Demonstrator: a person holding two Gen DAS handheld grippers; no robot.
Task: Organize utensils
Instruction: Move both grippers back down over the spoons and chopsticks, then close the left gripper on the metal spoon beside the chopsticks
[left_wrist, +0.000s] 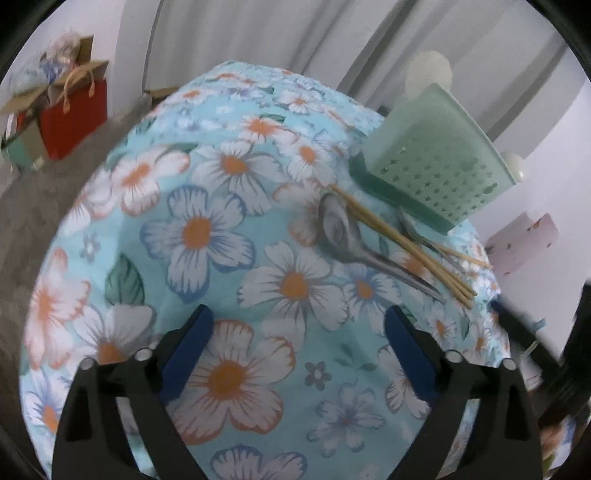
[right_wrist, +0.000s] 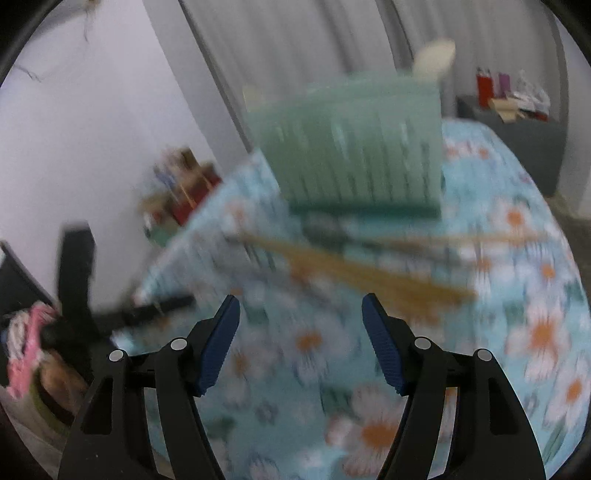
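Observation:
A metal spoon (left_wrist: 340, 229) lies on the floral tablecloth (left_wrist: 221, 229) with several wooden chopsticks (left_wrist: 406, 251) across it. Another metal utensil (left_wrist: 410, 225) lies partly under them, beside a pale green perforated holder (left_wrist: 443, 158) on a darker green base (left_wrist: 399, 195). My left gripper (left_wrist: 298, 314) hangs open over bare cloth, short of the spoon and to its lower left. The right wrist view is blurred. It shows the holder (right_wrist: 351, 147) ahead and the chopsticks (right_wrist: 369, 273) just beyond my open right gripper (right_wrist: 301, 301), which holds nothing.
A red bag (left_wrist: 74, 122) and boxes stand on the grey floor at far left. A pink box (left_wrist: 524, 240) sits off the table's right edge. A white rounded object (left_wrist: 428, 74) rises behind the holder. A dark cabinet (right_wrist: 517, 140) with bottles stands at back right.

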